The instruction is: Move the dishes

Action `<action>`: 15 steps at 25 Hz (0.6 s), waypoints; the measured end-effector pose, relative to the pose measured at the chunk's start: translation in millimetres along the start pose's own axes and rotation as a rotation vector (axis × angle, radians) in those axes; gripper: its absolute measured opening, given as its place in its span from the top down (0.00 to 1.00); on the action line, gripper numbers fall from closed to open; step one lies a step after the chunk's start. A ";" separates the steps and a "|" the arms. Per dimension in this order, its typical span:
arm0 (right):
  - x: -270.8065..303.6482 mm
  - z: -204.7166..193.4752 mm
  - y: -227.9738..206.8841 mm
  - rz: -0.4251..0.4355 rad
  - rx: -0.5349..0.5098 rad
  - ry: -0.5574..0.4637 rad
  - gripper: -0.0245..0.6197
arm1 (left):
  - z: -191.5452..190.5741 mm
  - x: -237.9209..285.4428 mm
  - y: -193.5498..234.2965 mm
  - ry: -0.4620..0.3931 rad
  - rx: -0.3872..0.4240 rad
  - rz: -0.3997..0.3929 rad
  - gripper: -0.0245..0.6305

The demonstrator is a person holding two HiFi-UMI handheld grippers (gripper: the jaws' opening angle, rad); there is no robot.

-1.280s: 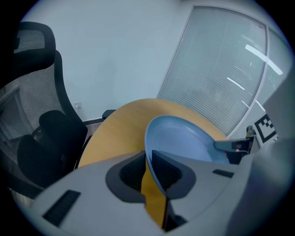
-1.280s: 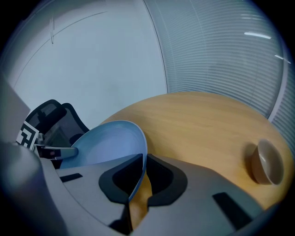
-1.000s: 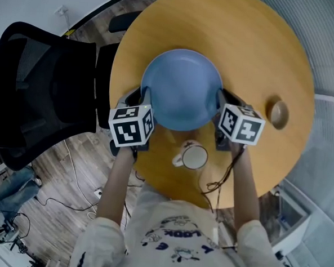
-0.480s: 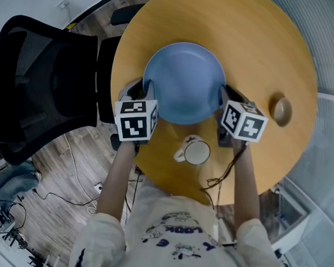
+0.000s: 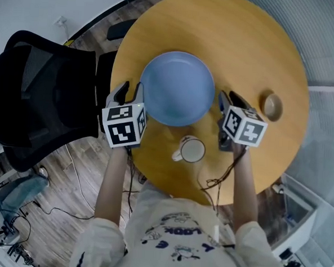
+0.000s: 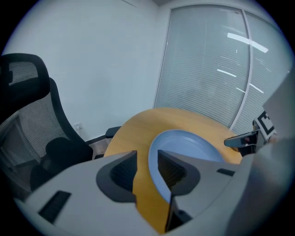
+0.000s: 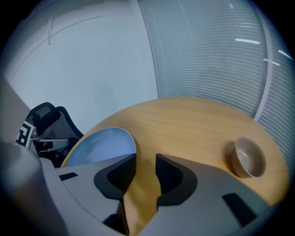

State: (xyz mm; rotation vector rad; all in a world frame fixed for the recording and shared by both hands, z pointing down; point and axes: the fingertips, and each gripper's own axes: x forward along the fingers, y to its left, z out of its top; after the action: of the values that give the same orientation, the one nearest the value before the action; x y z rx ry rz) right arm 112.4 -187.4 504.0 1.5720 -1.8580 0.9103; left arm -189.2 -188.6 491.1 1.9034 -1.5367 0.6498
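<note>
P1: Both let go of it lol, left tool (image 5: 130, 90) and right tool (image 5: 228, 98) just swung open, nothing pinched.
P2: yep, blue plate (image 5: 177, 88) now flat on the surface (image 5: 245, 50), tools at its 9 and 3 o'clock.

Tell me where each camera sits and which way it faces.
Head view: on the person's head, looking steeply down on the table, blue plate, mug, bowl; shows forearms, shirt, left tool, right tool.
Left gripper view: rides the left tool, looking along its jaws across the plate; jaws just opened, plate rim seen in the gap, untouched.
Right gripper view: rides the right tool, looking along its jaws over the table toward the bowl; jaws just opened, nothing between.
Shared: both gripper views show the plate and each other's tool.
</note>
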 end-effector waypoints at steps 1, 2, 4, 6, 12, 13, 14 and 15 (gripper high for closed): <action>-5.0 2.4 -3.1 -0.013 0.011 -0.014 0.79 | 8.2 -2.4 -1.9 -0.017 0.006 -0.008 0.78; -10.9 5.2 -6.2 -0.028 0.022 -0.029 0.79 | 16.9 -4.3 -5.0 -0.034 0.014 -0.020 0.78; -25.7 10.4 -13.0 -0.063 0.048 -0.059 0.79 | 33.9 -8.0 -15.4 -0.066 0.031 -0.055 0.78; -41.6 13.6 -22.2 -0.103 0.075 -0.088 0.79 | 48.7 -11.9 -31.4 -0.092 0.047 -0.111 0.78; -90.1 13.0 -70.1 -0.217 0.167 -0.159 0.79 | 78.6 -20.0 -99.7 -0.130 0.144 -0.264 0.85; -98.4 10.8 -80.8 -0.238 0.186 -0.170 0.79 | 82.7 -19.3 -113.7 -0.134 0.168 -0.286 0.87; -106.1 8.3 -91.8 -0.258 0.204 -0.179 0.79 | 86.0 -18.5 -128.2 -0.136 0.189 -0.308 0.88; -113.0 5.6 -102.8 -0.276 0.219 -0.187 0.79 | 88.3 -17.7 -142.8 -0.137 0.207 -0.329 0.89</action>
State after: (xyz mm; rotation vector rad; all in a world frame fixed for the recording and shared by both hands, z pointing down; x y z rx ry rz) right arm 233.7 -131.1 430.0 2.0503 -1.6469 0.8889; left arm -53.1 -218.4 395.9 2.3329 -1.2299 0.5565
